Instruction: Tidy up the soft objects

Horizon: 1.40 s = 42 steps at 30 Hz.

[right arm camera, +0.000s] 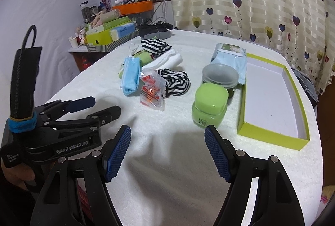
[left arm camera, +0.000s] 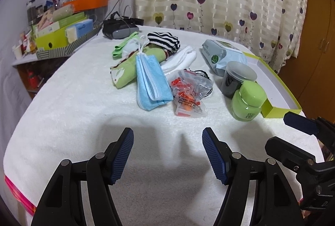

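A heap of soft items lies mid-table: blue face masks (left arm camera: 151, 81) (right arm camera: 130, 75), a green cloth (left arm camera: 129, 66), a black-and-white striped sock (left arm camera: 165, 40) (right arm camera: 155, 45), a white cloth (left arm camera: 180, 60), and a second striped piece (right arm camera: 177, 81). A clear packet of orange earplugs (left arm camera: 187, 96) (right arm camera: 151, 92) rests in front. An empty green-walled box (right arm camera: 270, 139) (left arm camera: 278, 111) sits at the right. My left gripper (left arm camera: 167, 136) (right arm camera: 105, 104) hovers open over the near table, holding nothing. My right gripper (right arm camera: 167, 136) (left arm camera: 278, 131) is open beside it, also with nothing in it.
A green jar (left arm camera: 248, 100) (right arm camera: 209, 106), a dark jar with a clear lid (left arm camera: 238, 79) and a wet-wipes pack (left arm camera: 222, 54) stand between the heap and the box. A headset (left arm camera: 119, 29) lies at the back. A cluttered shelf (left arm camera: 62, 33) stands left; a curtain hangs behind.
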Each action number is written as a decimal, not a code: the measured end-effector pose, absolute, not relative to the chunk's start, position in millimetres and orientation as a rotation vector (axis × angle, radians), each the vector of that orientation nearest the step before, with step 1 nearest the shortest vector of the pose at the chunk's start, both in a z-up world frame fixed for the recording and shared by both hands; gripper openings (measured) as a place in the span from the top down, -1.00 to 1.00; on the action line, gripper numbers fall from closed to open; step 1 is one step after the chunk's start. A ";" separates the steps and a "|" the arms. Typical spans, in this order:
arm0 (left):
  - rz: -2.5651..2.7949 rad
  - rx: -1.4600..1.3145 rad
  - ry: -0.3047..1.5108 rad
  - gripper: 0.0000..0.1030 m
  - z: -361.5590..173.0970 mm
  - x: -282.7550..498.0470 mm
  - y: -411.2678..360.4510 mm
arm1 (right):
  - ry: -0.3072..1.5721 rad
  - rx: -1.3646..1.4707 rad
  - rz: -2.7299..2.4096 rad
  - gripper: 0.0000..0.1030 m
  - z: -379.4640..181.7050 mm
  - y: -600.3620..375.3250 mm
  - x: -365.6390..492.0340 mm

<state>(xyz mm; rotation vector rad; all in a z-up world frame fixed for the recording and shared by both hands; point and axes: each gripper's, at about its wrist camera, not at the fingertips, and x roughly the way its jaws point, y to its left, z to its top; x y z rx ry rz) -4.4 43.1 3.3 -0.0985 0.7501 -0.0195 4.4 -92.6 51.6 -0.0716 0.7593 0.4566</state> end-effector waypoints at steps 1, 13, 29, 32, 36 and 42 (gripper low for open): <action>-0.022 -0.100 0.748 -0.32 2.9 -4.4 43.7 | 0.756 -0.077 0.462 -0.42 52.0 -90.6 5.1; -0.037 -0.140 0.747 -0.27 2.4 4.6 63.5 | 0.761 -0.087 0.514 -0.42 51.1 -72.9 17.7; -0.035 -0.229 0.731 -0.25 5.2 27.7 104.7 | 0.775 -0.131 0.526 -0.42 44.8 -33.5 59.0; -0.034 -0.236 0.734 -0.25 4.2 34.3 111.7 | 0.764 -0.126 0.511 -0.33 44.5 -29.7 66.9; -0.035 -0.250 0.725 -0.25 5.4 39.7 120.1 | 0.787 -0.127 0.486 -0.04 40.3 -25.0 81.0; -0.056 -0.276 0.718 -0.25 5.2 50.6 125.1 | 0.810 -0.147 0.463 0.12 33.5 -13.5 94.5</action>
